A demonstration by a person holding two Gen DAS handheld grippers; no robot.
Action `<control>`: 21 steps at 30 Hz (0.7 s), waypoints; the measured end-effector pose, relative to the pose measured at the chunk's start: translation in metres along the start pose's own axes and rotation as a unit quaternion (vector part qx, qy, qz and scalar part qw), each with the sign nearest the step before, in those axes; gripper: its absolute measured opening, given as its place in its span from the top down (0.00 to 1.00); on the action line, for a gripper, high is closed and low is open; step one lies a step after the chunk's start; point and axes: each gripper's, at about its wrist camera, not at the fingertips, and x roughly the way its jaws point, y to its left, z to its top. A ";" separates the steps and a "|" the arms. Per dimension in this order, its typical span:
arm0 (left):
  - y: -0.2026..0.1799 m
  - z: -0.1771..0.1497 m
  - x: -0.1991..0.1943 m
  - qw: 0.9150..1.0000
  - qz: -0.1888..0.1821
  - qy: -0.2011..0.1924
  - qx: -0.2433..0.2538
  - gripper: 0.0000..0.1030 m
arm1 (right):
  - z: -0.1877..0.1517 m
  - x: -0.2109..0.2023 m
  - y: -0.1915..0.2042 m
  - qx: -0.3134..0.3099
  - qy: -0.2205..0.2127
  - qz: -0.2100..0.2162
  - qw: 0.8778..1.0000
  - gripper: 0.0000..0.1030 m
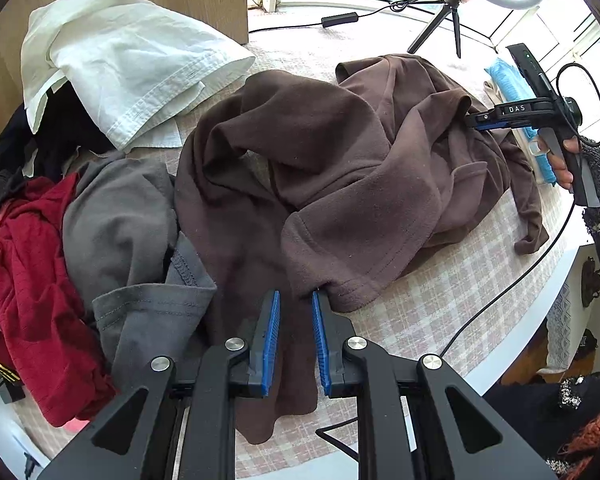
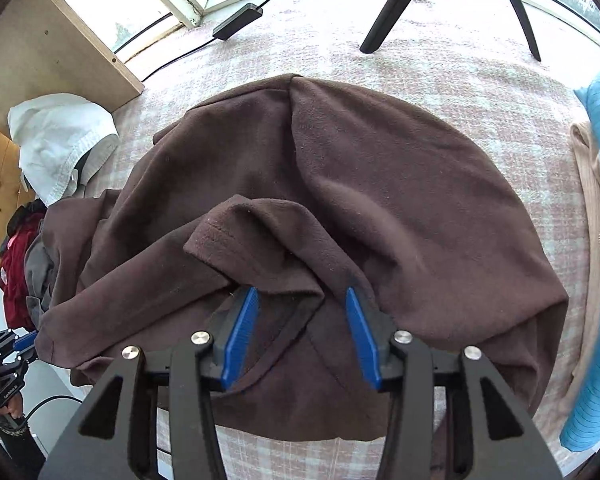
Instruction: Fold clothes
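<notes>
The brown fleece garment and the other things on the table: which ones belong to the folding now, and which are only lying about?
In use: brown fleece garment; left gripper; right gripper.

Lying about: white garment; grey garment; red garment; blue cloth; ring light tripod.

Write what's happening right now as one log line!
task: fold clothes | left gripper: pinching brown fleece hem | right gripper: open over fleece | fleece: crumpled on checked cloth
</notes>
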 end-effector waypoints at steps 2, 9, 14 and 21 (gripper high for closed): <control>0.000 -0.001 0.000 1.000 -0.004 0.000 -0.001 0.84 | -0.001 0.005 0.002 0.003 0.004 0.003 1.000 0.56; 0.002 -0.002 0.008 1.000 -0.004 0.010 -0.007 0.84 | -0.010 0.005 0.021 -0.029 -0.015 -0.010 0.999 0.70; 0.001 -0.001 0.009 1.000 -0.007 0.008 -0.005 0.84 | -0.004 0.009 0.027 -0.034 -0.026 -0.018 0.999 0.82; -0.018 -0.012 0.001 0.998 0.010 0.007 0.055 0.75 | -0.021 -0.041 0.028 -0.057 -0.076 0.008 0.995 0.95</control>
